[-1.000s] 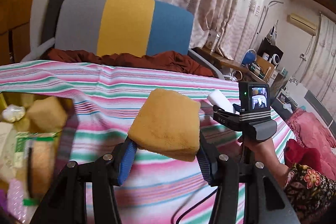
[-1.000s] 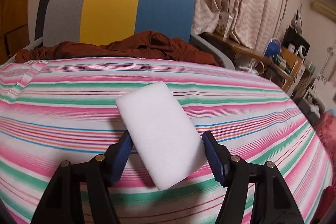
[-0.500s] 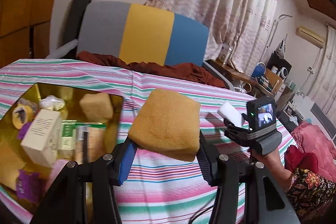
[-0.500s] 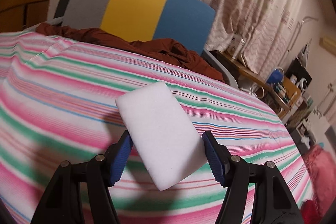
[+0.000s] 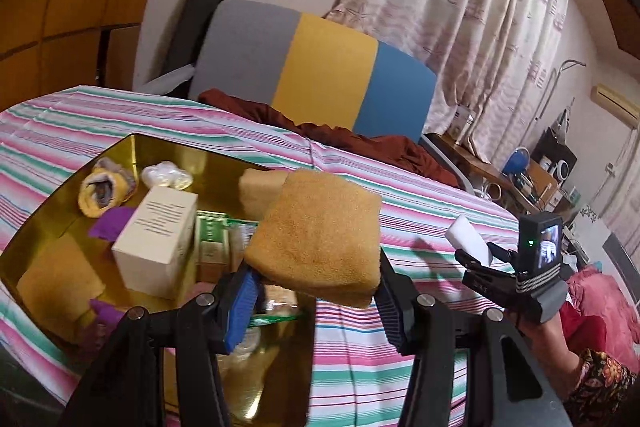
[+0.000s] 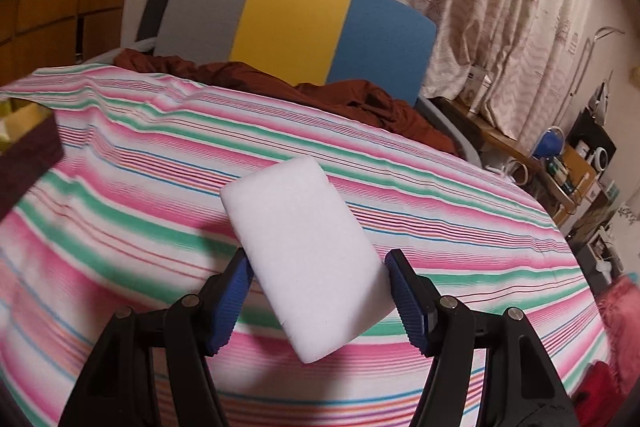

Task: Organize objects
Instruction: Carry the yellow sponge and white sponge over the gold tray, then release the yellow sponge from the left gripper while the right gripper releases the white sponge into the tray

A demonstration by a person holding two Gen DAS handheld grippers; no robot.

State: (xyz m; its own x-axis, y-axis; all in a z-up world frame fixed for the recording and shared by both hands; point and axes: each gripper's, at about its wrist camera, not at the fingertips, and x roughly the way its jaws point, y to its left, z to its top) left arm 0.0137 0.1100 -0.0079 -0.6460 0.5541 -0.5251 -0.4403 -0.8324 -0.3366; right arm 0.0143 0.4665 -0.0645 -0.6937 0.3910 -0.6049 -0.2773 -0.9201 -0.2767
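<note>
My left gripper (image 5: 316, 291) is shut on a tan-yellow sponge (image 5: 320, 235), held above the right edge of a gold tin (image 5: 52, 195). Inside the tin lie a cream box (image 5: 158, 239), another yellow sponge (image 5: 260, 185), a green packet (image 5: 210, 235), a white wad (image 5: 166, 175) and several other small items. My right gripper (image 6: 320, 299) is shut on a white foam block (image 6: 304, 255), tilted, over the striped cloth (image 6: 120, 187). In the left wrist view that right gripper (image 5: 474, 259) hangs to the right, with the white foam block (image 5: 466, 237) in it.
A striped tablecloth (image 5: 420, 227) covers the table. Behind it stands a chair with a grey, yellow and blue back (image 5: 320, 75) and a brown cloth (image 5: 340, 135) over its seat. A dark box corner (image 6: 24, 155) juts in at the right wrist view's left edge. Cluttered shelves (image 5: 540, 171) lie far right.
Both grippers have swung leftward across the table with their loads. The gold tin has come into full view under the yellow sponge. A dark box corner has entered the right wrist view.
</note>
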